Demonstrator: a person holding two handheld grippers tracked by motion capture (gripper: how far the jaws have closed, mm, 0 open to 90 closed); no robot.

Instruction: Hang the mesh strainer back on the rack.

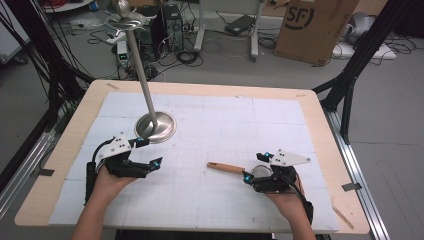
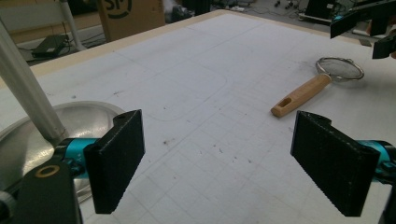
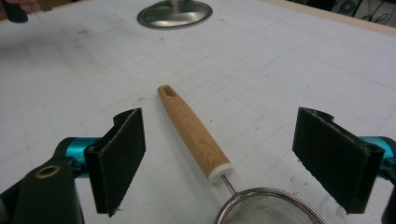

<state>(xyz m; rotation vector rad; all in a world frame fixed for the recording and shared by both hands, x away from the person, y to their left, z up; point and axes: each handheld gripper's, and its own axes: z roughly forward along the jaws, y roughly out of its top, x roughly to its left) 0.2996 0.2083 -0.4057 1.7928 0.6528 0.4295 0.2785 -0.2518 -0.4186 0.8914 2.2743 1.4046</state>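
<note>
A small wire strainer [image 1: 261,170] with a light wooden handle [image 1: 226,168] lies flat on the white mat [image 1: 225,125], handle pointing left. My right gripper [image 1: 255,166] hovers over it, open. In the right gripper view the jaws [image 3: 219,161] stand wide on either side of the handle [image 3: 191,130] near the mesh bowl [image 3: 268,207], pads not touching it. My left gripper [image 1: 150,152] is open and holds nothing, resting low beside the round steel base [image 1: 156,126] of a pole stand. The left gripper view [image 2: 219,163] looks across the mat to the strainer [image 2: 303,93].
A tall metal pole [image 1: 141,65] rises from the steel base [image 2: 28,135] at the mat's left middle, topped by a hook piece [image 1: 125,19]. The wooden table edge [image 1: 210,87] frames the mat. A cardboard box [image 1: 312,25] and cables sit on the floor beyond.
</note>
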